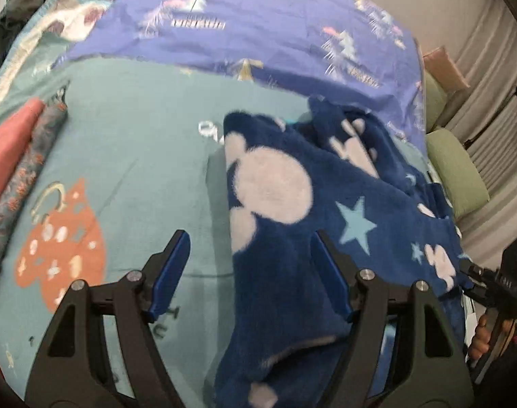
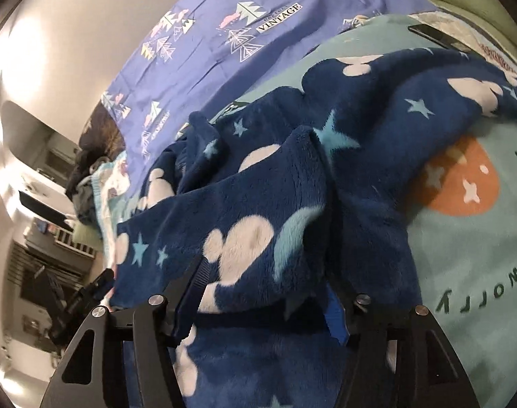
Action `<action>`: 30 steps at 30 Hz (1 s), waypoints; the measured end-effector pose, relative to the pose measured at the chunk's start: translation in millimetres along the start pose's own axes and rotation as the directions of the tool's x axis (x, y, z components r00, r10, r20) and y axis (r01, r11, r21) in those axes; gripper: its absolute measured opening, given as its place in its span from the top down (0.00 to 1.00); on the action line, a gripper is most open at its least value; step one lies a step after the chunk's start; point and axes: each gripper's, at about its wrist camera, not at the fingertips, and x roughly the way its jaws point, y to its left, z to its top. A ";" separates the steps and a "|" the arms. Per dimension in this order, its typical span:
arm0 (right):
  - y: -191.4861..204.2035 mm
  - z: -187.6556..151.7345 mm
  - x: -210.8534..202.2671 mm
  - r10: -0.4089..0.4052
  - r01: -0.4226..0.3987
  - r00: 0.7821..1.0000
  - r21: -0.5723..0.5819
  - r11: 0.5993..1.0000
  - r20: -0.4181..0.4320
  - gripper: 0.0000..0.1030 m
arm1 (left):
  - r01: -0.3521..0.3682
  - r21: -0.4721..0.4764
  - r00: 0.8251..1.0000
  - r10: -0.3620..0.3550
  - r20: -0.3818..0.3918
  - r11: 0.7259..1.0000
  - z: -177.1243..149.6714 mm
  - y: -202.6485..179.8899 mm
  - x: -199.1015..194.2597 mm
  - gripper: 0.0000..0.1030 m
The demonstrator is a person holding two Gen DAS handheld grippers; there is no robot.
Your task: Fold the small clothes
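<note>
Right tongs [image 2: 258, 292] buried in fleece garment [image 2: 258, 204]

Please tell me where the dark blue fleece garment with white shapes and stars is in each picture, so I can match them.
Left wrist view: fleece garment, centre to right, over the teal sheet.
Right wrist view: fleece garment, centre, reaching the bottom edge.
Shared landmark: the purple printed sheet behind it.

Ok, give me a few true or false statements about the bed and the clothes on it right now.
The fleece garment is dark blue with white shapes and stars. True.
The left claw is clamped shut on it. False: its jaws stand open.
A folded pink garment lies beside a folded patterned one. True.
The teal sheet is plain. False: it carries an orange print and lettering.
</note>
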 end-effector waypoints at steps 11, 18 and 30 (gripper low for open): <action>11.5 -5.5 19.0 0.073 -0.073 0.997 -0.029 0.997 -0.020 0.88 | -0.013 0.037 0.999 0.011 0.049 0.999 12.2 8.8 -6.2 0.86; 1.6 -12.8 1.6 -0.046 0.047 0.999 -0.016 0.999 0.021 0.72 | -0.098 0.106 0.994 0.092 0.065 0.989 -3.2 6.1 -6.7 0.74; 32.3 -23.5 -29.9 0.060 -0.041 0.991 -0.155 0.987 0.120 0.58 | 0.047 0.306 0.997 -0.062 0.041 0.951 -30.9 -83.6 -19.9 0.72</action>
